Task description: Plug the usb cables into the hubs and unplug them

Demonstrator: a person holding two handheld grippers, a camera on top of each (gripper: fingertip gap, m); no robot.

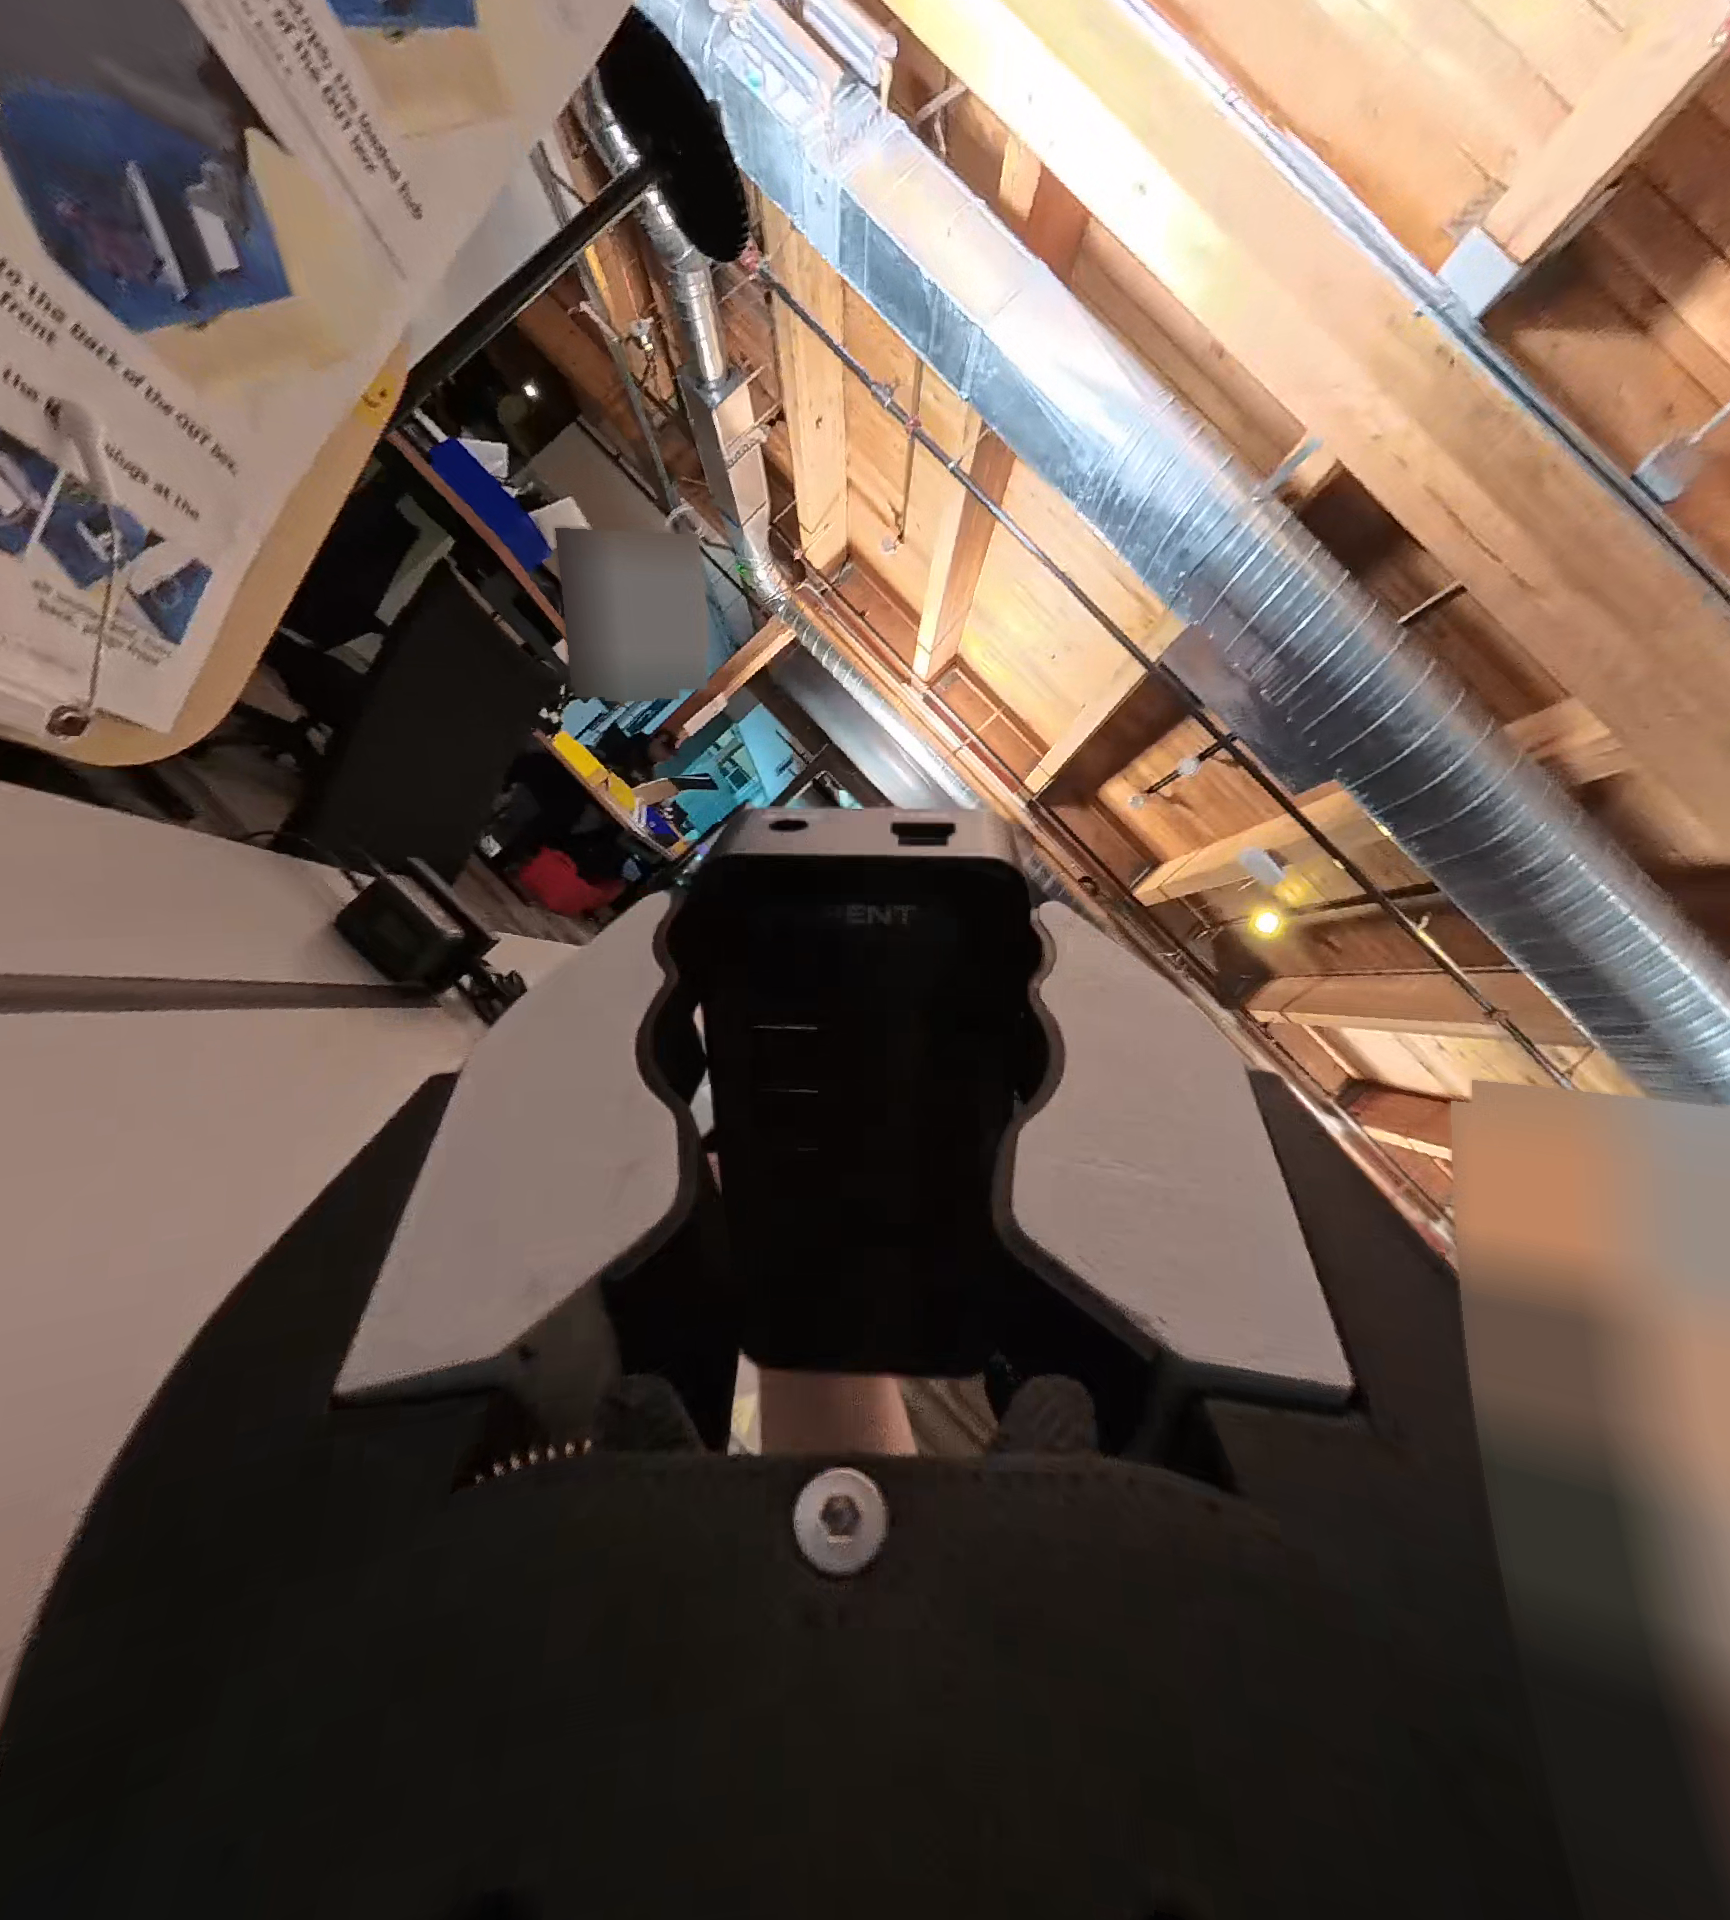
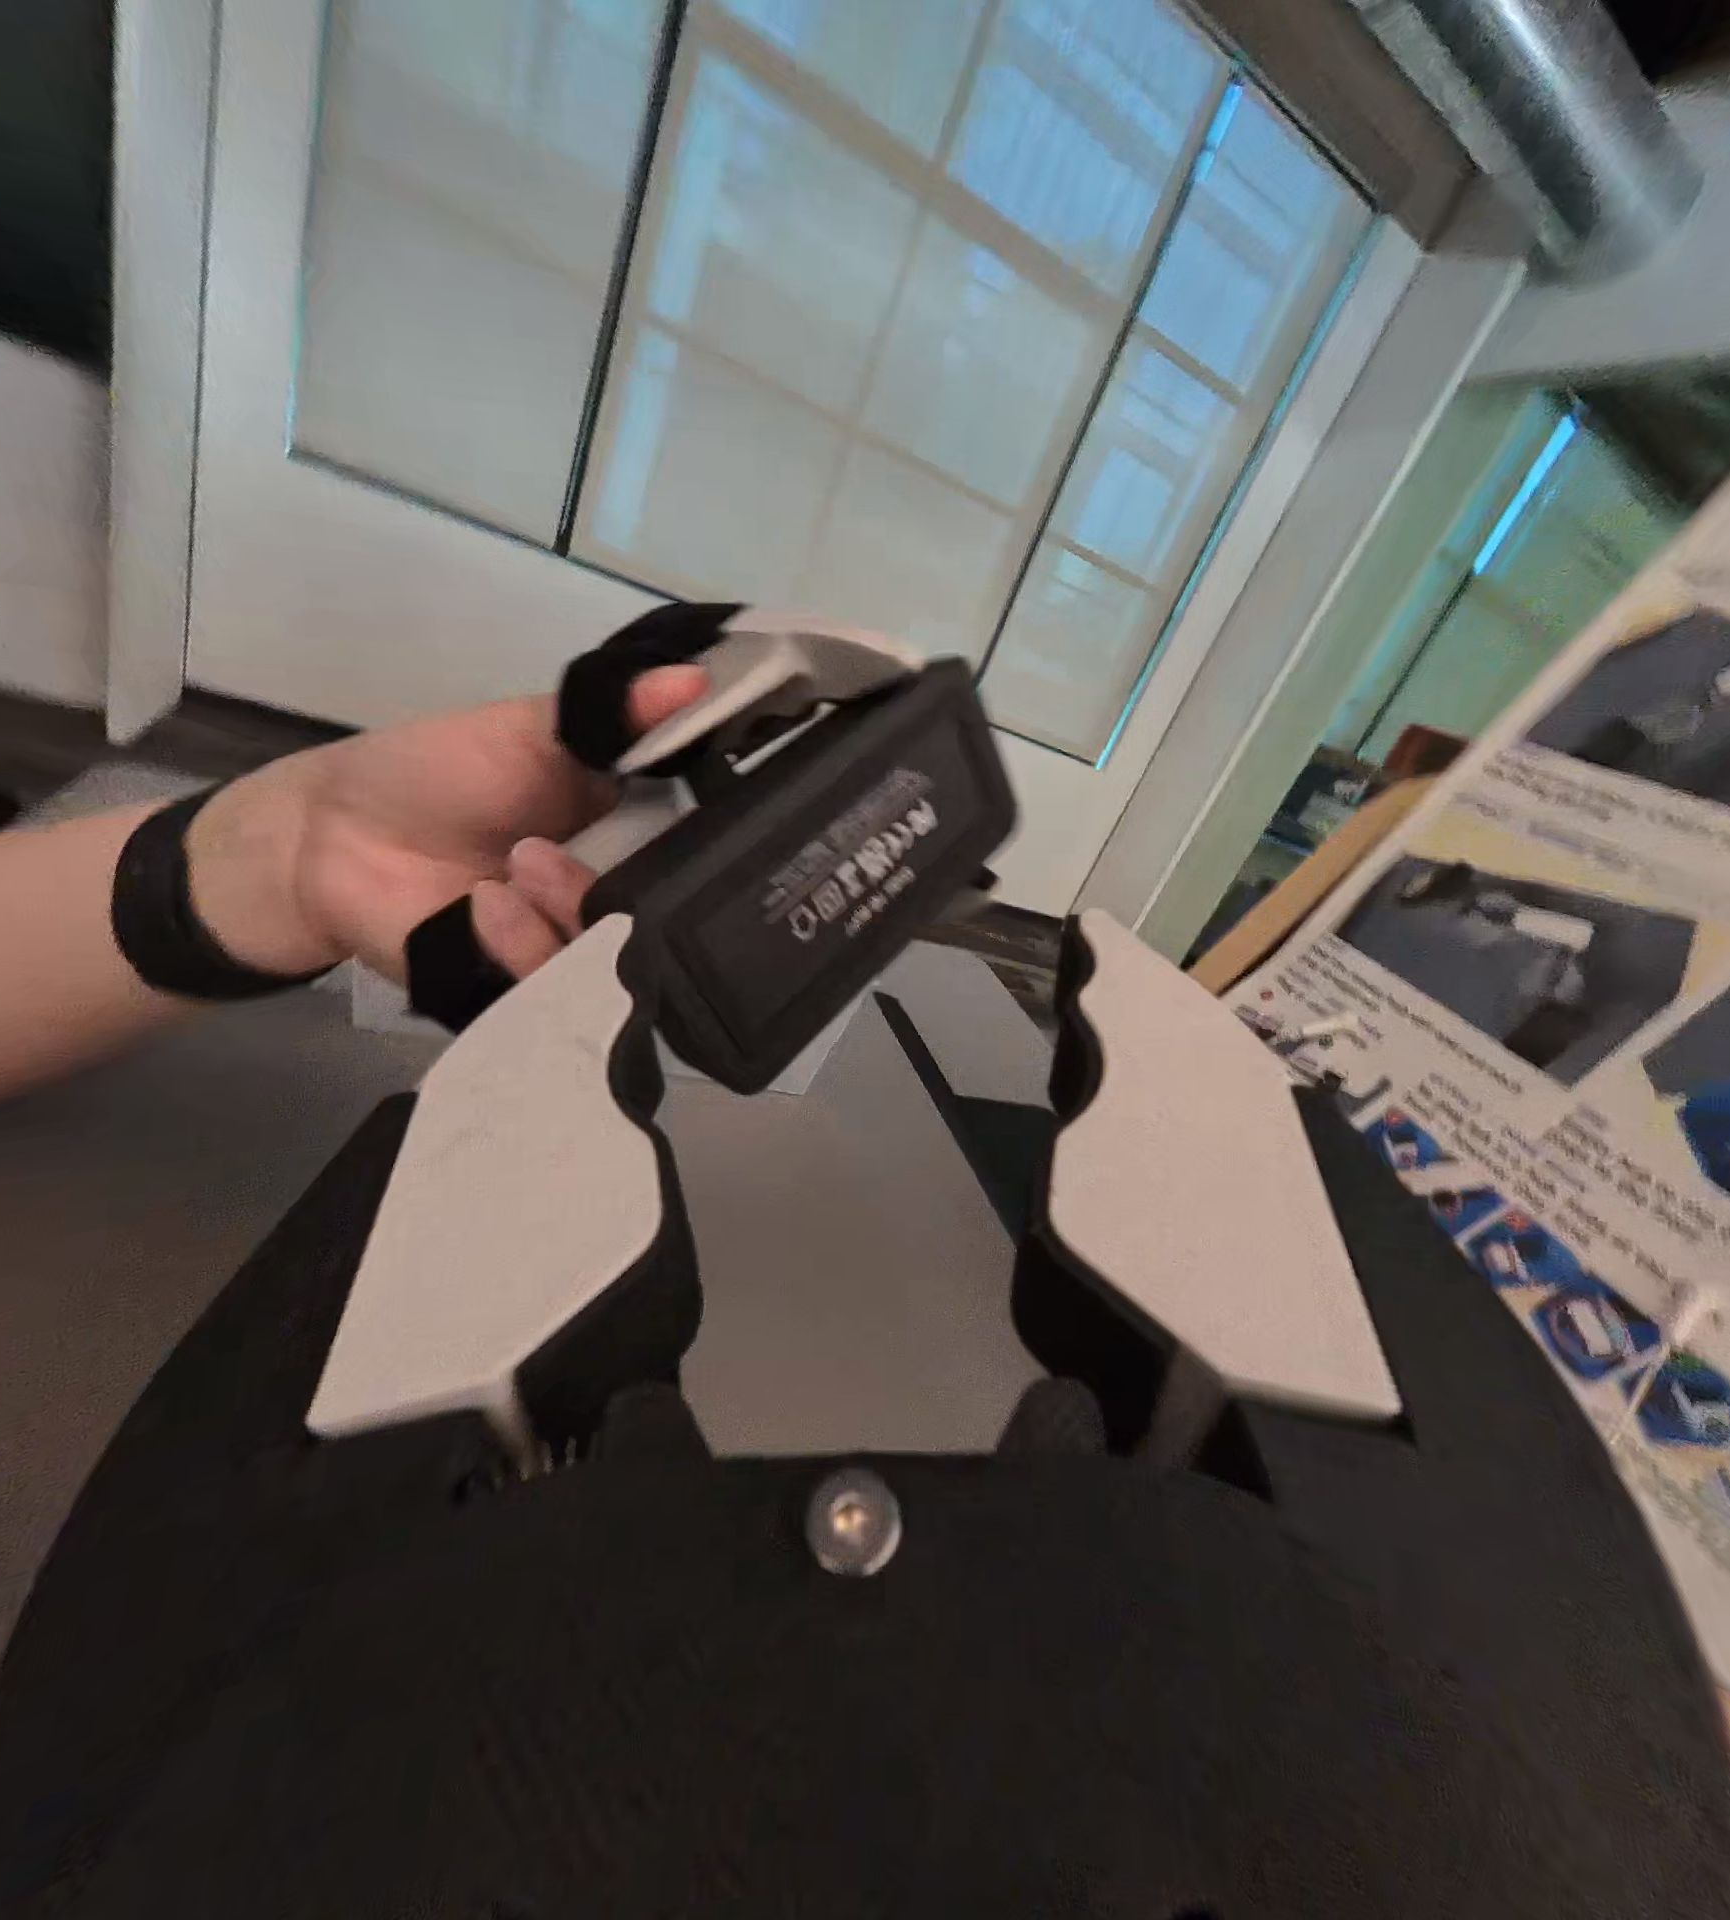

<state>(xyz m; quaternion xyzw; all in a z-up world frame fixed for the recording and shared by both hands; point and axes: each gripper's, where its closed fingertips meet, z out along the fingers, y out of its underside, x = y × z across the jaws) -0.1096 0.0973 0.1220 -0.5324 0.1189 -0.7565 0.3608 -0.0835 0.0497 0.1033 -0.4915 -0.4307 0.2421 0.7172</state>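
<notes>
My left gripper (image 1: 856, 935) is shut on a black USB hub (image 1: 856, 1091) and holds it up, pointing toward the ceiling. The hub's far end shows two ports. In the right wrist view the same hub (image 2: 819, 883) is tilted, held by the left gripper's white fingers (image 2: 757, 665), with a person's hand (image 2: 404, 821) behind it. My right gripper (image 2: 850, 956) is open and empty. The hub's lower corner sits just in front of its left fingertip. No USB cable shows in either view.
An illustrated instruction sheet on a wooden board stands at the left (image 1: 113, 312) and at the right of the right wrist view (image 2: 1567, 1039). A white table (image 1: 113, 1143) carries a small black box (image 1: 404, 925). A silver duct (image 1: 1256, 520) runs overhead. A window (image 2: 840, 312) is ahead.
</notes>
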